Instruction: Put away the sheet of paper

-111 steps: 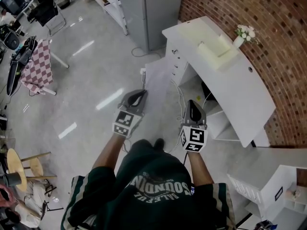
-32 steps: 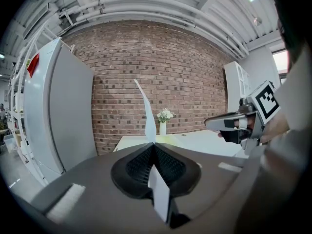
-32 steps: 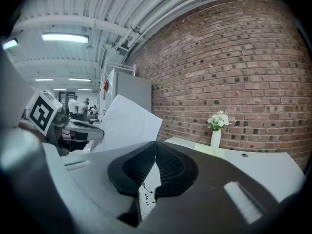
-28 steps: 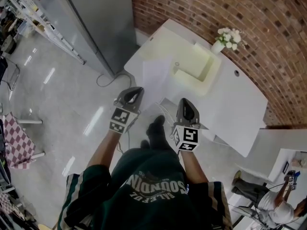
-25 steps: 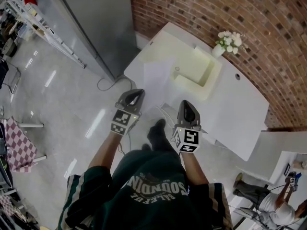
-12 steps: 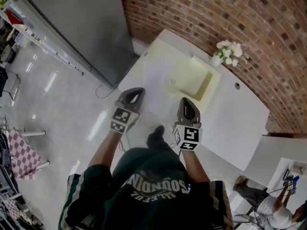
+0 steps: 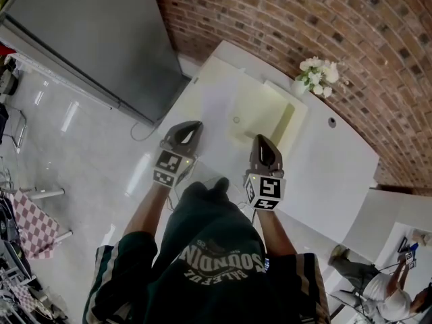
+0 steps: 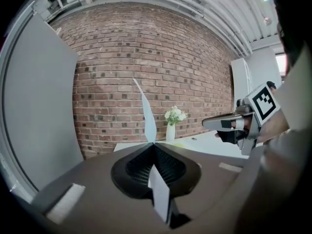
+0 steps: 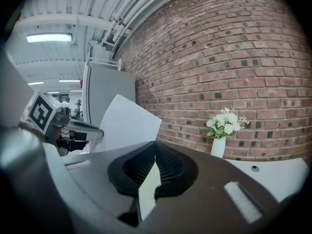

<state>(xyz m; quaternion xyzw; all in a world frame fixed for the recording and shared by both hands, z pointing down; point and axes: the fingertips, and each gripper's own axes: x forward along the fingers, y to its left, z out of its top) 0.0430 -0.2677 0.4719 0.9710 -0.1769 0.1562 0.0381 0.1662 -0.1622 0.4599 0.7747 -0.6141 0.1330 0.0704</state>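
Green shirt (image 7: 209, 262): closest of all, on the person who looks down at both arms.
Left claw (image 7: 194, 125): squeezed tight on the bottom edge of the paper. The pads press it from both sides, and the sheet pokes up out of the tips.
Right claw (image 7: 262, 142): just beside the left one, with its tips pressed together. It has no hold on the paper. It hangs over the near edge of the desk.
Paper (image 7: 214, 103): one white sheet, up in the air, held by the left claw alone. It stands on its edge and leans out over the desk, near the tray. I cannot see it touch either one. It is picked up and it is at the desk, so that part of the job looks done. It is not put away yet.
Desk (image 7: 337, 174): long, white and curved, set against the wall.
Tray (image 7: 260, 113): pale yellow, on the desk, right in front of both claws. I think the paper may go here, but that is only my guess. What is left to do is lay the sheet down flat in its place, then let the left claw go.
Flowers (image 7: 314, 73): white, in a small white vase behind the tray.
Wall (image 7: 378, 39): red brick, behind the desk.
Cabinet (image 7: 81, 39): tall and grey, to the left of the desk.
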